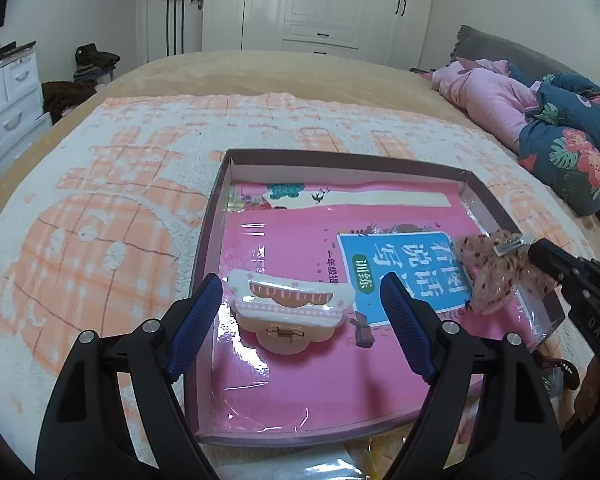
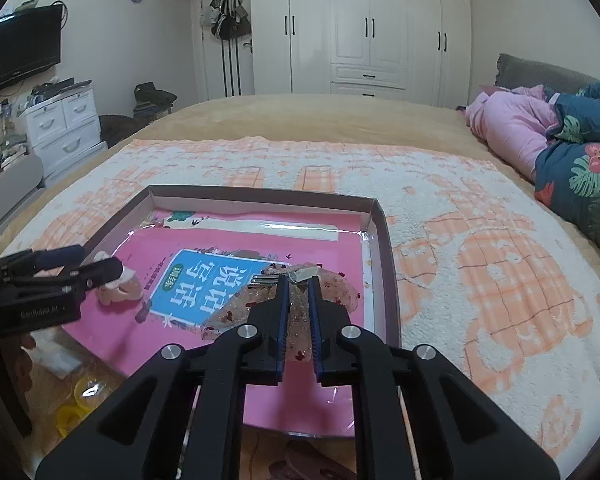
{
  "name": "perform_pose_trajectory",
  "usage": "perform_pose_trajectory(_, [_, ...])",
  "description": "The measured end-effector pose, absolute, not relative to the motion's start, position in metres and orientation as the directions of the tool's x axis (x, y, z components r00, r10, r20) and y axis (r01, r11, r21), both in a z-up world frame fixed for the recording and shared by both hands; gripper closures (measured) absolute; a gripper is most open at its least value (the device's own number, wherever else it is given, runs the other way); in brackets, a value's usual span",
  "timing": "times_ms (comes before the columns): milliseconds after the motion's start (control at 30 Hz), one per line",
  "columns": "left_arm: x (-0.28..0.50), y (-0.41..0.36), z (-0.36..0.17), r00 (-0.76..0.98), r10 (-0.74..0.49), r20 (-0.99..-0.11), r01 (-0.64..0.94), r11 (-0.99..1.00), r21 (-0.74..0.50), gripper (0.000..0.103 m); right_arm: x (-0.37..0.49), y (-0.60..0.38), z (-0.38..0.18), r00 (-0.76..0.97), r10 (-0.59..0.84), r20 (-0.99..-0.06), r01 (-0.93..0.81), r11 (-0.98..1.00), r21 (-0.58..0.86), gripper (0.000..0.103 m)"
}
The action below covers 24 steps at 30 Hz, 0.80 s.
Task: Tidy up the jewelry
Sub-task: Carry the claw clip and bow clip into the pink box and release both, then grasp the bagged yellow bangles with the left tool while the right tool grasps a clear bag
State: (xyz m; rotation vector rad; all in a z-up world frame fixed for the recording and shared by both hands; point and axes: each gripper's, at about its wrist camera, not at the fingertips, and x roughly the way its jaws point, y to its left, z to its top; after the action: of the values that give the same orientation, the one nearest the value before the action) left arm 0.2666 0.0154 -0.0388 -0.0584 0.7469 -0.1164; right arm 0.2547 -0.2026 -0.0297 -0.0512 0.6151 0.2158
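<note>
A shallow cardboard box (image 1: 224,168) (image 2: 380,216) lies on the bed, lined with a pink book (image 1: 300,360) (image 2: 260,240). A cream and pink claw hair clip (image 1: 290,314) (image 2: 120,286) rests on the book inside the box. My left gripper (image 1: 302,292) is open, its blue fingers either side of the claw clip without touching it; it also shows in the right wrist view (image 2: 80,264). My right gripper (image 2: 299,284) is shut on a sheer pink bow hair clip (image 2: 332,286) (image 1: 496,264) with red dots, holding it just over the book at the box's right side.
The box sits on a white and orange plaid towel (image 1: 100,200) (image 2: 480,260) over a tan bedspread. Pink and floral bedding (image 1: 560,132) (image 2: 560,148) is piled at the right. A brown clip (image 2: 304,464) and yellow items (image 2: 84,396) lie near the front edge.
</note>
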Motion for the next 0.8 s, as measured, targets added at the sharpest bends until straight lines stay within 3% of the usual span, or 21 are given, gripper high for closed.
perform_pose_trajectory(100, [0.261, 0.015, -0.033, 0.737, -0.129, -0.664, 0.087, 0.992, -0.097, 0.027, 0.248, -0.206, -0.029, 0.799, 0.189, -0.571, -0.214, 0.977, 0.025, 0.068])
perform_pose_trajectory(233, [0.253, 0.016, -0.026, 0.75, -0.128, -0.649, 0.089, 0.992, -0.093, 0.025, 0.236, -0.21, -0.026, 0.808, 0.189, -0.558, -0.209, 0.978, 0.03, 0.063])
perform_pose_trajectory(300, [0.247, 0.018, -0.021, 0.755, -0.131, -0.643, 0.089, 0.991, -0.098, 0.024, 0.228, -0.211, -0.022, 0.82, 0.186, -0.541, -0.204, 0.979, 0.027, 0.054])
perform_pose_trajectory(567, [0.214, 0.024, 0.004, 0.799, -0.133, -0.586, 0.075, 0.99, -0.123, 0.012, 0.188, -0.22, 0.008, 0.886, 0.177, -0.429, -0.194, 0.981, 0.003, 0.033])
perform_pose_trajectory(800, [0.189, 0.019, 0.027, 0.832, -0.139, -0.537, 0.083, 0.988, -0.128, 0.011, 0.156, -0.224, 0.031, 0.915, 0.187, -0.358, -0.197, 0.98, 0.01, 0.021])
